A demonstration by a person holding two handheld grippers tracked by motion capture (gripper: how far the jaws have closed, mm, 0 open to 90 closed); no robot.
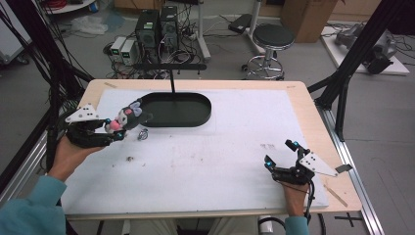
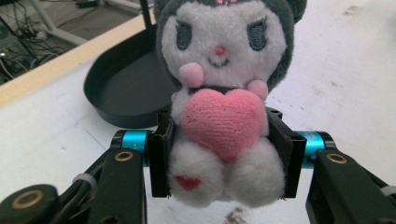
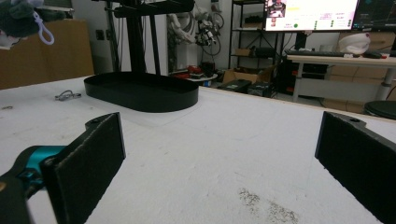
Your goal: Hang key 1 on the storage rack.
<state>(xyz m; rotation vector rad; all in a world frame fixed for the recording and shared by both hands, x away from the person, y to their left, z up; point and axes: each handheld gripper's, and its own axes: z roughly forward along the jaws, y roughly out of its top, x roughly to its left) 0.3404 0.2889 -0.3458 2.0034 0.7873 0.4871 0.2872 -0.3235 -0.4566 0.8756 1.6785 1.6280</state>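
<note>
Pink heart on left gripper (image 2: 224,154)'s clamped plush (image 2: 224,93); right gripper (image 3: 219,158) spread, apparently empty.

1. The plush toy (image 2: 219,93) is showing a white face, grey hood and pink heart.
2. The oval tray (image 1: 177,109) is looking plain black.
3. The table (image 1: 220,156) is showing white, edged tan.

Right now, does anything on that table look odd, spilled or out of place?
Little stands out. A small metal ring lies loose on the white table, beside the black tray, and dark specks mark the surface like crumbs or dirt. The plush toy sits upright in the left gripper, undamaged.
</note>
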